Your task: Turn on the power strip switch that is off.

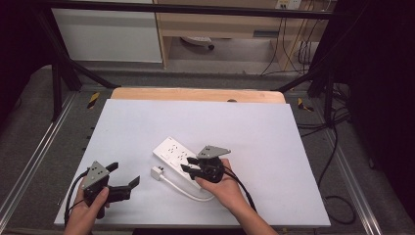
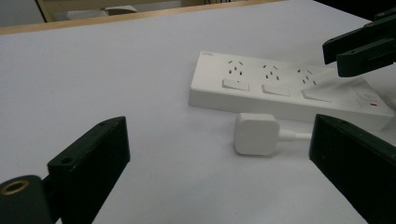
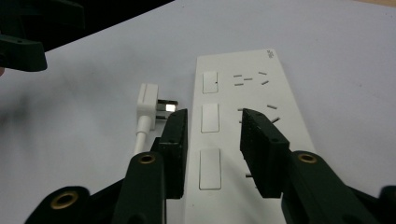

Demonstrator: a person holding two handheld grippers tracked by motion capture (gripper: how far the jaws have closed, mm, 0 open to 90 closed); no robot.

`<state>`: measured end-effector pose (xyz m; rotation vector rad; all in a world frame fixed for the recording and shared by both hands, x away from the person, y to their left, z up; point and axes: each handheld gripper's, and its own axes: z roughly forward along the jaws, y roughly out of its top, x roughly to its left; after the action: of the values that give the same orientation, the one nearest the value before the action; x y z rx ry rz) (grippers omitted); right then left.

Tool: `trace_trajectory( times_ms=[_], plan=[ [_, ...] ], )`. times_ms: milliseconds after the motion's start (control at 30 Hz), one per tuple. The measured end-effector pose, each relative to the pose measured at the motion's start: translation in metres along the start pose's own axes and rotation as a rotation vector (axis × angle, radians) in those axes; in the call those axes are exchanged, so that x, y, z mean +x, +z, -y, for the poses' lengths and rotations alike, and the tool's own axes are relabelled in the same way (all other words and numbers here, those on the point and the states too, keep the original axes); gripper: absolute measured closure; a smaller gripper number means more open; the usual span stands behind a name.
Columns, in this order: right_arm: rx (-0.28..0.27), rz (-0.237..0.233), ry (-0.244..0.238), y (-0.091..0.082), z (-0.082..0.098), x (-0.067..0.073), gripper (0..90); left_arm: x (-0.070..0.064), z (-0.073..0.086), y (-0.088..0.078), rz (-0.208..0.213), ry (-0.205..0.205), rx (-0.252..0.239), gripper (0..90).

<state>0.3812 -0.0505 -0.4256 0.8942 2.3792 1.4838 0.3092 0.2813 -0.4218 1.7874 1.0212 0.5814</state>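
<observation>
power strip [image 1: 175, 153]: stiff, light, slick plastic; grip across long edges | right hand-held gripper [image 3: 212, 140]: half-open above switches | left hand-held gripper [image 1: 123, 182], 8 o'clock: wide, empty

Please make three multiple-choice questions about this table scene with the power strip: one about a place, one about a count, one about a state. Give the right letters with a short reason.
1. Where does the white plug lie?
A. on the table beside the power strip
B. pushed into a socket
C. between the left gripper's jaws

2. How many rocker switches does the power strip have?
A. one
B. three
C. five

3. How do the jaws of the left gripper stand?
A. shut on the cable
B. shut on the plug
C. wide open, holding nothing

Answers: 1 A, its prongs are bare in the right gripper view. 2 B, three lie in a row. 3 C, only bare table and the plug beyond show between them.
</observation>
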Motion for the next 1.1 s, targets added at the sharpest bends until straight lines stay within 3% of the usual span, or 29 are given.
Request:
trace_trajectory(
  times_ms=[200, 367, 567, 700, 833, 1100],
  plan=[
    [0.005, 0.003, 0.034, 0.001, -0.004, -0.003, 36.2, 0.000, 0.000, 0.000, -0.002, 0.001, 0.000, 5.3],
    [0.019, 0.006, 0.034, 0.001, -0.005, -0.002, 20.2, 0.000, 0.000, 0.000, -0.002, -0.001, 0.001, 5.3],
    [0.028, 0.011, 0.028, 0.001, -0.009, -0.002, 6.7, 0.000, 0.000, 0.000, -0.002, 0.002, 0.002, 5.3],
    [0.021, 0.009, 0.012, 0.000, -0.012, -0.003, 3.1, 0.001, 0.000, -0.001, -0.002, 0.000, 0.001, 5.3],
    [-0.011, 0.049, -0.010, -0.002, -0.013, -0.004, 3.7, 0.000, 0.001, -0.001, -0.002, 0.000, 0.003, 5.3],
    [-0.065, 0.097, 0.004, -0.017, -0.020, -0.015, 4.6, 0.001, 0.001, -0.001, -0.002, -0.002, 0.004, 5.3]
  ],
)
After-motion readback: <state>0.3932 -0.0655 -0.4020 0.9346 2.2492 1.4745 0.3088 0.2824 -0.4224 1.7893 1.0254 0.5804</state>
